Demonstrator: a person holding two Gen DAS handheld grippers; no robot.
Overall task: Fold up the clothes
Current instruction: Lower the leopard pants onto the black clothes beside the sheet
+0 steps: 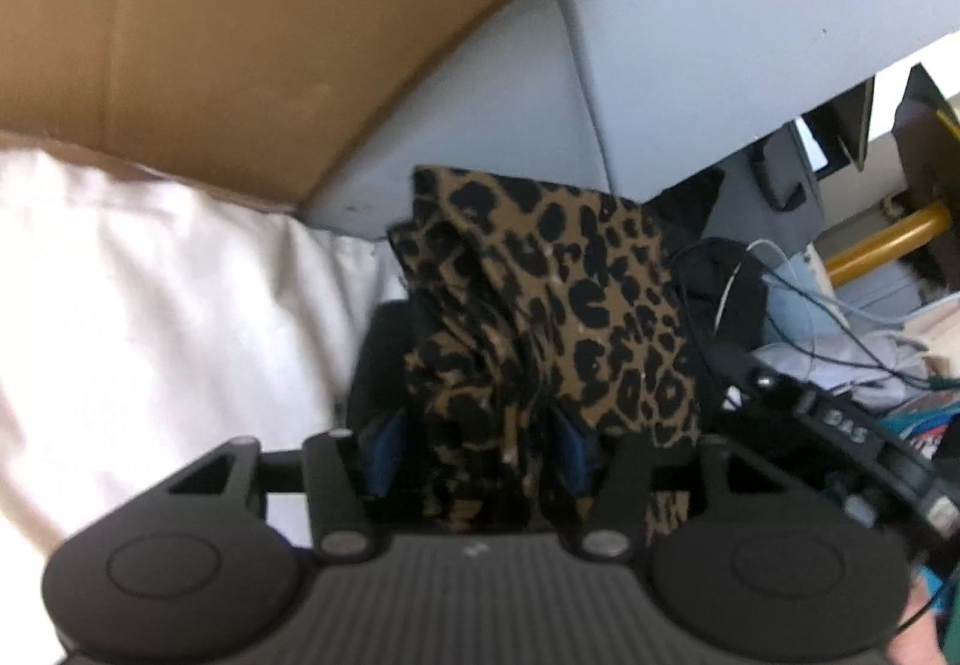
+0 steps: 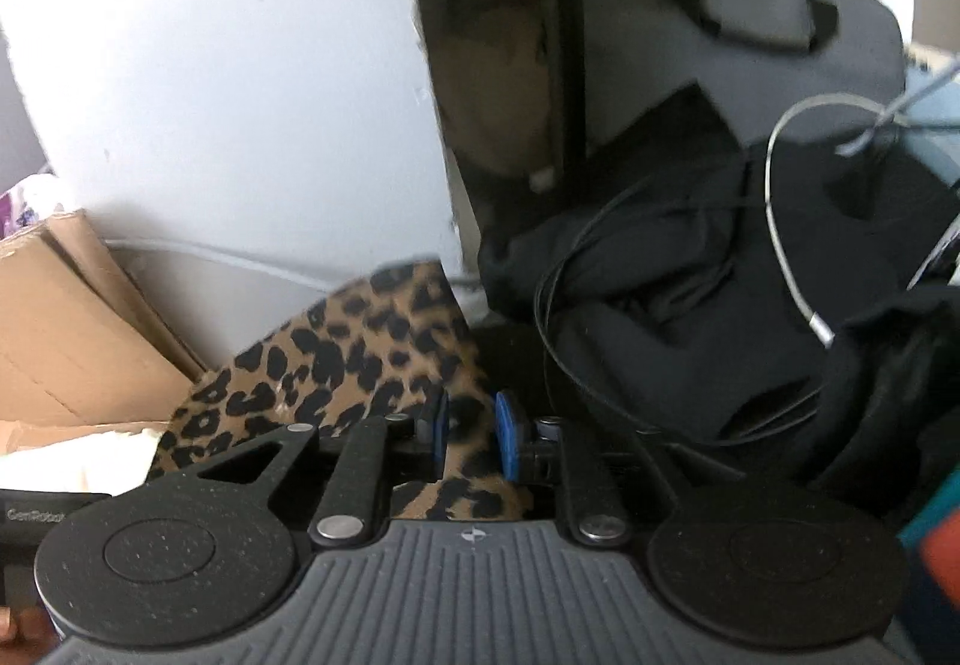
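Observation:
A leopard-print cloth (image 1: pixel 564 293) stands bunched up in front of my left gripper (image 1: pixel 477 449). Its lower folds hang between the two blue pads, which stand wide apart and do not press on it. In the right wrist view the same cloth (image 2: pixel 348 359) spreads to the left, and one edge runs through my right gripper (image 2: pixel 474 428). The blue pads (image 2: pixel 509 434) there stand a little apart, with the cloth lying loose in the gap. Both grippers are open.
White bedding (image 1: pixel 150 305) lies to the left, under a brown cardboard sheet (image 1: pixel 210 35). A cardboard box (image 2: pixel 72 341) sits by the pale wall. Black clothes (image 2: pixel 690 305) with cables (image 2: pixel 774 173) over them are piled on the right, and a grey bag (image 2: pixel 750 47) stands behind.

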